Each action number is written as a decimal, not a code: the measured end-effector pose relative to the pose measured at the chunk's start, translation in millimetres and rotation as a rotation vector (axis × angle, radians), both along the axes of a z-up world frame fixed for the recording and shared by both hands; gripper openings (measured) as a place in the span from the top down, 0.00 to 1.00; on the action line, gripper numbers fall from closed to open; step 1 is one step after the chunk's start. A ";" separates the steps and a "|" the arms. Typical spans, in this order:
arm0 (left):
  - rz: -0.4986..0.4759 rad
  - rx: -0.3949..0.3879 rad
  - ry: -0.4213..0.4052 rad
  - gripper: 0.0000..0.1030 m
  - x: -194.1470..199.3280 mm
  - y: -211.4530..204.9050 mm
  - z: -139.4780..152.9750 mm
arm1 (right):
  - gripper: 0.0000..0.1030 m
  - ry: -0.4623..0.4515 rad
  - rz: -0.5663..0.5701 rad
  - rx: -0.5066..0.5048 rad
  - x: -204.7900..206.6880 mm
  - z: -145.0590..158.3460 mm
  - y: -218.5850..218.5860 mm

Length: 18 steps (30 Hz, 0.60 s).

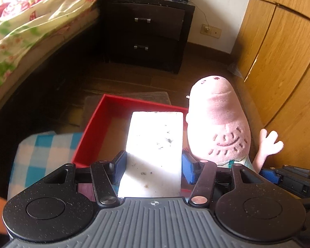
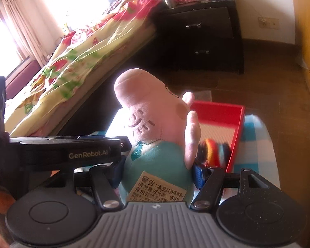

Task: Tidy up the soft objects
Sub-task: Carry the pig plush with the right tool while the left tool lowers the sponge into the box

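2 grasps: left gripper (image 1: 154, 165) clamping white sponge block (image 1: 155, 153), right gripper (image 2: 158, 174) clamping pink plush pig (image 2: 153, 128).

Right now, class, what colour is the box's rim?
Red: the box shows best in the left wrist view.

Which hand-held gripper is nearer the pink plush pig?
Right. The right hand-held gripper is shut on the plush pig, clamping its teal body. The left hand-held gripper holds a white block beside the pig, over the red box.
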<state>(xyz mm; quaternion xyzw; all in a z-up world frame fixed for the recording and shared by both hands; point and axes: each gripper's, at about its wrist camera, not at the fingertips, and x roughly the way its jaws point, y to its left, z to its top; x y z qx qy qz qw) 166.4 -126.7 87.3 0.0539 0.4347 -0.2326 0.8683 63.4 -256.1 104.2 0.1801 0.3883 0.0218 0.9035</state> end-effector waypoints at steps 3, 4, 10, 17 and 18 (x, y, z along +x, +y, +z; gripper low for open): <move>0.002 0.036 -0.007 0.46 18.0 -13.5 -13.1 | 0.59 0.006 -0.019 -0.008 18.8 -11.9 -6.1; 0.007 0.045 -0.009 0.46 23.4 -16.5 -18.5 | 0.59 0.013 -0.025 -0.010 25.7 -17.0 -8.4; 0.043 0.072 0.011 0.44 54.1 -23.4 -46.9 | 0.59 0.053 -0.069 -0.061 63.0 -45.9 -19.3; 0.083 0.079 0.042 0.42 73.5 -18.4 -62.7 | 0.58 0.084 -0.101 -0.098 87.5 -65.1 -26.6; 0.087 0.078 0.047 0.42 74.3 -17.1 -64.5 | 0.58 0.089 -0.100 -0.102 90.7 -67.0 -27.5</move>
